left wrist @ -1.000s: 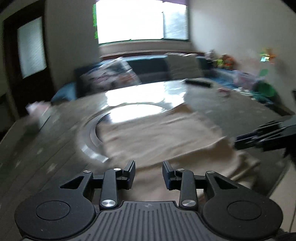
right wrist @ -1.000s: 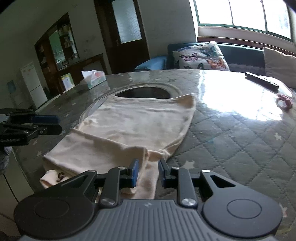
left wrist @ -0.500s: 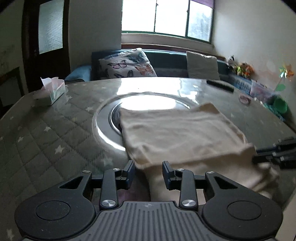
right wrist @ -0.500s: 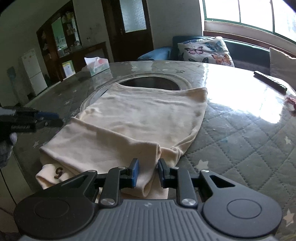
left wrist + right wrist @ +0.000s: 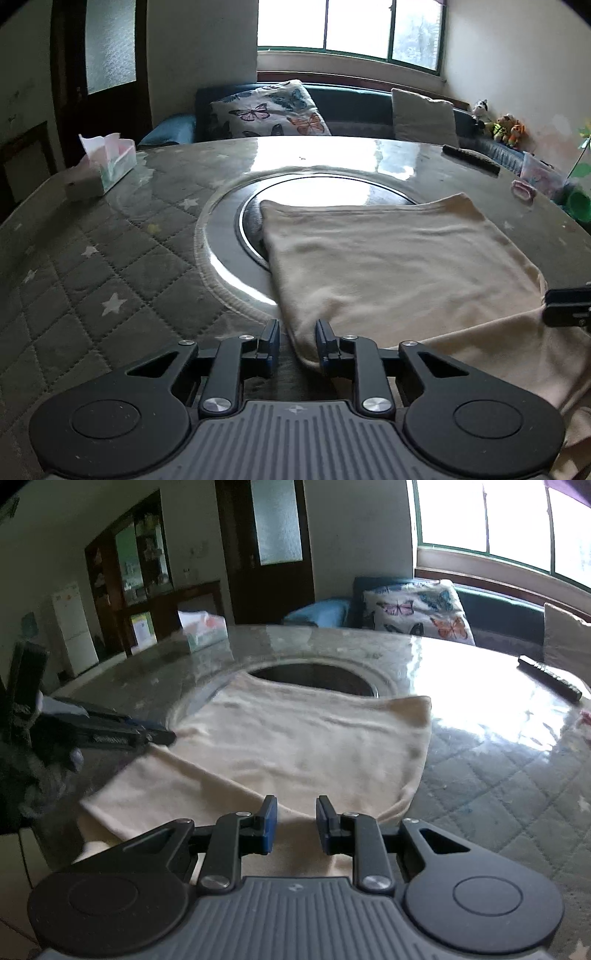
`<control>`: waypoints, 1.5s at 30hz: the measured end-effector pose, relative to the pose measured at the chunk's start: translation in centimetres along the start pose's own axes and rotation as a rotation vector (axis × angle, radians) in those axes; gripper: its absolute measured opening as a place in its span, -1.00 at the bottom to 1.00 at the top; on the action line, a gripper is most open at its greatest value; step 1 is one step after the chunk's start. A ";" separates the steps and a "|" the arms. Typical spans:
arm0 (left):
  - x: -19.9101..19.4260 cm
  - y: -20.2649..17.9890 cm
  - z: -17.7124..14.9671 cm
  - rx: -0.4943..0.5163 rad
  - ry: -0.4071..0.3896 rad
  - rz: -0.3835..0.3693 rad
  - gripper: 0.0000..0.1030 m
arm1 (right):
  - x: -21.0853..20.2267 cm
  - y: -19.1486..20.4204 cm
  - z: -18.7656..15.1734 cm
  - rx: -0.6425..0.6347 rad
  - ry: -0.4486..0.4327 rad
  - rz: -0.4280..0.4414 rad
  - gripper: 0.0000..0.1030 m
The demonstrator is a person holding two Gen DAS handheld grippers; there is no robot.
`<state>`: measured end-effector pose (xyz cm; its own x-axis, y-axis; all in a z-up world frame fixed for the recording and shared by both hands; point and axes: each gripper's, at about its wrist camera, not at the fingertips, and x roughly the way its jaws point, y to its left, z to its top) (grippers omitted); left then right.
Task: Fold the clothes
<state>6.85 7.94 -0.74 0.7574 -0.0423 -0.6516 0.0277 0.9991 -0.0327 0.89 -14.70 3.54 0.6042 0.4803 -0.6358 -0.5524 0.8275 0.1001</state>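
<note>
A cream garment (image 5: 388,266) lies flat, partly folded, on the quilted grey table (image 5: 110,277). My left gripper (image 5: 297,345) is low at its near left corner. Its jaws are closing, and the cloth edge lies between them by the right pad, with a gap still showing. In the right wrist view this gripper (image 5: 147,734) reaches the garment (image 5: 314,746) from the left. My right gripper (image 5: 297,827) hovers over the near hem, its jaws a little apart and nothing pinched. It also shows at the right edge of the left wrist view, the right gripper (image 5: 569,310).
A round metal inset (image 5: 229,258) sits mid-table, partly under the garment. A tissue box (image 5: 107,166) stands at the far left, and a dark remote (image 5: 471,158) and a small pink item (image 5: 522,190) at the far right. A sofa with a butterfly cushion (image 5: 273,110) is behind.
The left gripper came down and in to the garment's left corner, and its jaws narrowed. The right gripper shifted slightly along the near hem with its gap unchanged.
</note>
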 end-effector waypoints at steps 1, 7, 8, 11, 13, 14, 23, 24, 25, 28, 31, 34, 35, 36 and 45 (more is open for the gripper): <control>-0.2 0.1 0.0 0.003 -0.003 0.001 -0.51 | 0.2 -0.2 -0.2 0.006 0.005 -0.004 -0.56; -2.2 -0.5 0.0 0.023 -0.038 -0.005 -0.45 | -1.5 -0.1 0.0 0.001 -0.016 0.012 -0.56; -2.7 -0.7 -0.1 0.034 -0.045 -0.012 -0.33 | -1.8 0.1 0.0 -0.006 -0.015 0.019 -0.56; -4.1 -1.9 -0.5 0.089 -0.064 -0.037 -0.05 | -2.3 0.7 -0.4 -0.035 -0.002 0.034 -0.56; -5.0 -2.7 -1.1 0.138 -0.073 -0.052 -0.03 | -2.5 1.1 -1.1 -0.054 0.015 0.049 -0.55; -5.5 -3.1 -1.5 0.167 -0.076 -0.059 -0.02 | -2.5 1.1 -1.4 -0.060 0.026 0.049 -0.55; -9.6 -5.4 -5.5 0.411 -0.098 -0.130 -0.02 | -4.0 1.2 -3.4 -0.075 0.050 0.055 -0.55; -9.9 -5.6 -5.9 0.436 -0.099 -0.139 -0.02 | -4.1 1.2 -3.5 -0.077 0.050 0.054 -0.55; -10.3 -6.0 -6.3 0.469 -0.102 -0.153 -0.02 | -4.3 1.1 -3.5 -0.080 0.049 0.053 -0.55; -11.1 -6.8 -7.3 0.551 -0.113 -0.183 -0.02 | -5.0 1.2 -3.3 -0.092 0.041 0.051 -0.54; -11.4 -7.3 -7.9 0.599 -0.118 -0.212 0.01 | -5.8 1.5 -3.3 -0.129 0.039 0.055 -0.39; -11.1 -8.2 -8.4 0.641 -0.117 -0.213 0.01 | -6.5 2.0 -3.6 -0.179 0.044 0.062 -0.28; -10.9 -8.4 -8.6 0.652 -0.118 -0.213 0.01 | -6.7 2.1 -3.6 -0.195 0.047 0.064 -0.24; -10.8 -8.7 -8.7 0.660 -0.120 -0.217 0.01 | -6.9 2.2 -3.7 -0.207 0.047 0.065 -0.17; -9.9 -9.4 -8.7 0.646 -0.147 -0.265 -0.59 | -7.9 3.2 -4.7 -0.320 0.051 0.082 0.07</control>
<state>-6.58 -1.12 -0.56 0.7505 -0.3289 -0.5732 0.5700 0.7612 0.3094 -8.36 -17.21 5.35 0.5249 0.5197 -0.6741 -0.7555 0.6493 -0.0877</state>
